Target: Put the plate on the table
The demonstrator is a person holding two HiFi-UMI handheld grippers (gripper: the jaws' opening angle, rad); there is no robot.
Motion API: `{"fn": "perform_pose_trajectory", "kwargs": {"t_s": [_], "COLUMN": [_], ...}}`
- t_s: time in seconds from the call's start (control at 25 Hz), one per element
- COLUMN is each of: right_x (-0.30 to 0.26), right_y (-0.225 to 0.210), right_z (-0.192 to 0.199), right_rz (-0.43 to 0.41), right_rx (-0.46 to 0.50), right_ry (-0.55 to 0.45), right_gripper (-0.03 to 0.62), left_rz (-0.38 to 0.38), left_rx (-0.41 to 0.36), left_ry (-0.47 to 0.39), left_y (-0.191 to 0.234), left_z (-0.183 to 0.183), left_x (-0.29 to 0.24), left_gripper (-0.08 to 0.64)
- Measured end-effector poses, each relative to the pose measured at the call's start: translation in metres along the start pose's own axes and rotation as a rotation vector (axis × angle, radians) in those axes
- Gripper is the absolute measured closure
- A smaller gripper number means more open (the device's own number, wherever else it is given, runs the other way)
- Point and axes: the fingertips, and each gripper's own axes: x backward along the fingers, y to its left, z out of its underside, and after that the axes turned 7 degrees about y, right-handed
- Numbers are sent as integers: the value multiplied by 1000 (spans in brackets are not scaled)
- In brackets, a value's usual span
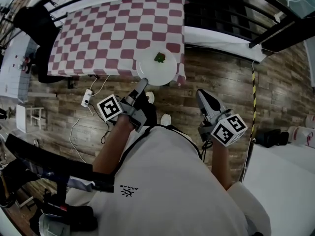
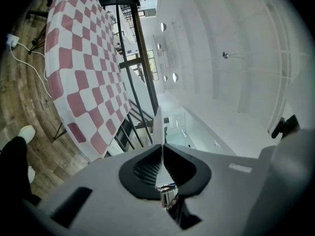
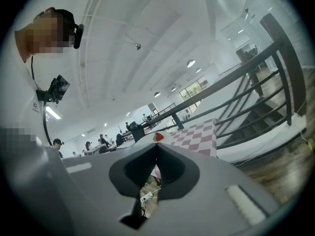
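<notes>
The left gripper [image 1: 143,83] grips the rim of a white plate [image 1: 156,69] at the checked table's [image 1: 108,33] near right corner; the right gripper [image 1: 201,94], to its right, is clenched and empty.

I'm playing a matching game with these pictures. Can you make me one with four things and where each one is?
Things:
1. round white plate
2. red-and-white checked tablecloth
3. small green-and-red food piece
4. white power strip

Places:
A. lying on the wooden floor
B. spread over the table
C. sitting on the plate
D. rim pinched in the left gripper

Pairs: 1-D, 2-B, 3-C, 4-A
</notes>
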Motion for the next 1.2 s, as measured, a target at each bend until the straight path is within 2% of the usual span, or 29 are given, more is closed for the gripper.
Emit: {"fn": "perform_pose_trajectory", "kwargs": {"t_s": [0.24,0.56,1.2], "right_x": [-4,-24,-101], "right_y": [-3,-15,-57], "right_z": [1,-11,-74], "right_rz": [6,32,98], "right_rx": [-8,-10,-16], "right_ry": [-10,-11,-28], "right_gripper": [583,583,584], "left_rz": [5,12,28], "left_rx": [-4,0,27], "left_ry": [17,57,126], "left_y": [0,8,25], "left_z": [-3,-24,-115], "left_x": [-7,-29,-101], "left_gripper": [538,538,537]}}
